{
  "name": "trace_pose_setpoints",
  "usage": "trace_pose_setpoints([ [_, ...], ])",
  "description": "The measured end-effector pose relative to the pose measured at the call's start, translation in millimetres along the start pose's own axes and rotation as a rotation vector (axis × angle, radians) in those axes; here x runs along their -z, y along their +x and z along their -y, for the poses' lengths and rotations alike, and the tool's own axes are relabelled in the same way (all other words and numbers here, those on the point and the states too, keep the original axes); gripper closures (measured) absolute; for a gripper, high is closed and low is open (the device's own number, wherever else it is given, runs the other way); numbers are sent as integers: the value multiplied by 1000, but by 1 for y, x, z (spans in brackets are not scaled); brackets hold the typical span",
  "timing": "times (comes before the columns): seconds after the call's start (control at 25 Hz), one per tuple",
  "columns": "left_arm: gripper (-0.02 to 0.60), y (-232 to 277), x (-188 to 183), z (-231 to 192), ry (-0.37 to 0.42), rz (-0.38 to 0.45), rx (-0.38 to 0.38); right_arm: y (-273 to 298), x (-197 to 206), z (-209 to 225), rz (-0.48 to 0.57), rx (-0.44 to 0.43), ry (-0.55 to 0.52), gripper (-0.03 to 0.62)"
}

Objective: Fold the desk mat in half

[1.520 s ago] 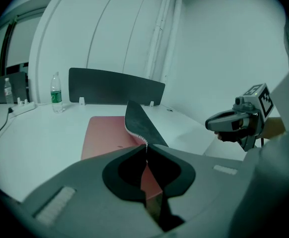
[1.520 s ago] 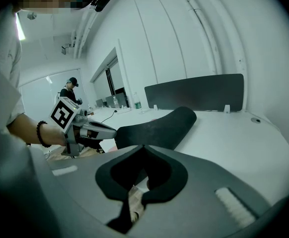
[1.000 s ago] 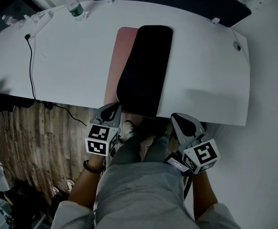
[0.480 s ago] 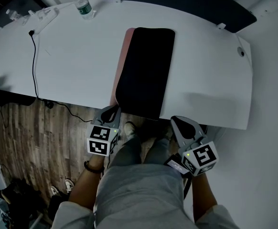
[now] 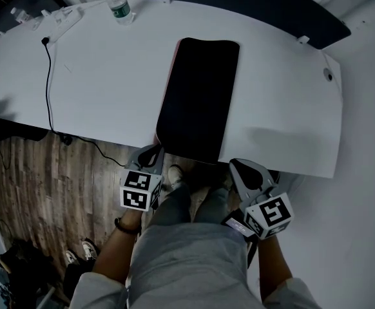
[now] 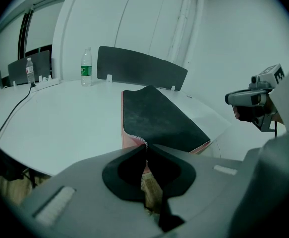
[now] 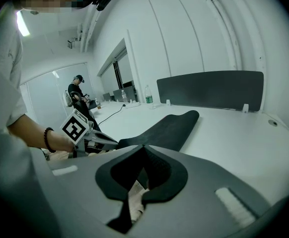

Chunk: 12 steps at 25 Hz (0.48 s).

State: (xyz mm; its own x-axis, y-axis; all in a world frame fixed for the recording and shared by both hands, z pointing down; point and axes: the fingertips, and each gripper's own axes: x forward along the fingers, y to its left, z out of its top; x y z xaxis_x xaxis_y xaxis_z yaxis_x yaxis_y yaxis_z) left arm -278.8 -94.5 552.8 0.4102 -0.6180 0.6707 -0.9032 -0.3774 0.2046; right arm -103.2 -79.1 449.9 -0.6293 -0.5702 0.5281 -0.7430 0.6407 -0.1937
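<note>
Both tongs clenched at near edge of bench, desk mat folded on top.

Head view: desk mat (image 5: 197, 95) lies doubled, black side up, mid-bench (image 5: 97, 89), near end at bench's 6 o'clock edge. Left tongs (image 5: 154, 152) sit at mat's 7 o'clock corner, right tongs (image 5: 238, 166) just off its 5 o'clock corner.
Left gripper view: left tongs (image 6: 145, 147) pinched tight, tips right at mat's stitched corner (image 6: 137, 139); touching vs. gripping it, can't tell. Pink underlayer shows along edge. Bottle (image 6: 86, 67) at far 11 o'clock.
Right gripper view: right tongs (image 7: 144, 148) clenched, nothing between them. Mat (image 7: 169, 125) runs toward 12 o'clock, just beyond tips.
</note>
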Motion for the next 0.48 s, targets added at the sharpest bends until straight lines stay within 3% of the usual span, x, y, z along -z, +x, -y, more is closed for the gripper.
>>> trace_pose_setpoints([
  [0.32, 546, 0, 8, -4, -14, -17, 16, 5, -1, -6, 6, -1, -1, 588],
  [0.48, 537, 2, 12, -3, 23, -35, 27, 5, -1, -9, 3, 0, 0, 588],
])
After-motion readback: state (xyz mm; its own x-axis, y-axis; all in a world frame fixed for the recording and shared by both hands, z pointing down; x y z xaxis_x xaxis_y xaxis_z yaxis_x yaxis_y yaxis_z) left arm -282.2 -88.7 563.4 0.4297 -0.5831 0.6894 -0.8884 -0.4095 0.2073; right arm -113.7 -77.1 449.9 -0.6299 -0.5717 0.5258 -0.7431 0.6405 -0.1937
